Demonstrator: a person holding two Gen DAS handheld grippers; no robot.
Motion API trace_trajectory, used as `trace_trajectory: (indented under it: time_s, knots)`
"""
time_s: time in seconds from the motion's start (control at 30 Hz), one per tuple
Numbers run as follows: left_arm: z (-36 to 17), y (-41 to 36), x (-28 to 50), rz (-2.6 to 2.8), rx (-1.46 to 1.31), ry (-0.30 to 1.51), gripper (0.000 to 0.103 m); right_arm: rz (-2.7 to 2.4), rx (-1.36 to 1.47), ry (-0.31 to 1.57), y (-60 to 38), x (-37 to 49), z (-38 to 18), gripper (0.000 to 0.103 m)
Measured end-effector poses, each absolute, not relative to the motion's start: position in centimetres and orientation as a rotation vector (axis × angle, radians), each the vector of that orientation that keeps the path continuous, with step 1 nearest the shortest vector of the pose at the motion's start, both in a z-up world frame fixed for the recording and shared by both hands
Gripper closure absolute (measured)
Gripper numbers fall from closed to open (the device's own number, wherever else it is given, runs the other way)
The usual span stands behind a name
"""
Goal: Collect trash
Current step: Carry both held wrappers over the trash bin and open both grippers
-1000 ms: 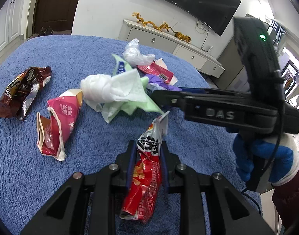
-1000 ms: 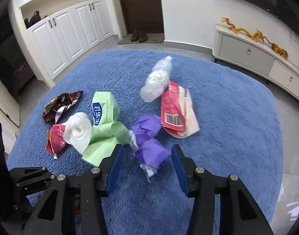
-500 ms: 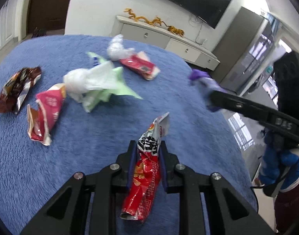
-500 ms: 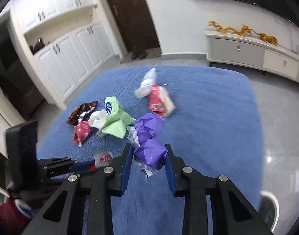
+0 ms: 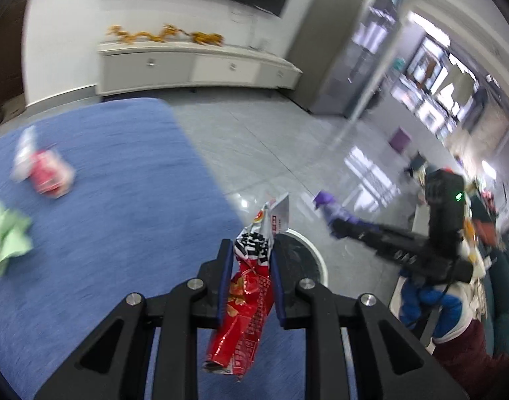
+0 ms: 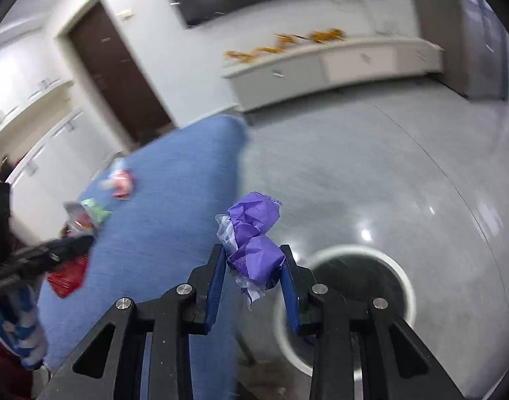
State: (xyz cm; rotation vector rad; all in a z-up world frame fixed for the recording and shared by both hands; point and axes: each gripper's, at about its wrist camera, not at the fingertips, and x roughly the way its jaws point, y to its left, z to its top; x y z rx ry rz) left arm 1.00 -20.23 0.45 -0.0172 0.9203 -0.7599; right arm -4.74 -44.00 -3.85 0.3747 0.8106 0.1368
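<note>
Purple wrapper (image 6: pixel 254 250) pinched between right gripper (image 6: pixel 253 286) fingers, above bin (image 6: pixel 401 286).

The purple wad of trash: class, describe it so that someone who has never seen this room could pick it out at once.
Find the grey tiled floor beside the blue rug, where a round white-rimmed bin stands. Above its near edge, the right gripper holds the purple wad between blue fingers. It is the only purple piece, crumpled with pale film; the left gripper holds a red snack wrapper.
</note>
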Motion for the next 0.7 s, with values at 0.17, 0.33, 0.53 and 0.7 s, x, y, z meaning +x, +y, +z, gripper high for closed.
trace_trajectory:
  time_s: [0.17, 0.33, 0.53, 0.7]
  knots:
    - [-1.6, -28.9, 2.7, -0.817, 0.071, 1.005, 0.082, 0.047, 0.477, 0.897, -48.1, -5.0, -8.5, 0.073]
    - [-4.4, -35.3, 4.7, -0.836, 0.092, 1.091, 0.078, -0.005, 0.554, 0.958, -50.4, -4.3, -12.2, 0.070]
    - [-6.5, -38.6, 6.4, -0.864, 0.042, 1.180, 0.049, -0.056, 0.597, 0.995, -52.5, -4.5, -14.6, 0.049]
    - [-5.8, -38.2, 5.6, -0.861, 0.064, 1.153, 0.049, -0.086, 0.631, 0.992, -53.7, -5.5, -14.9, 0.049]
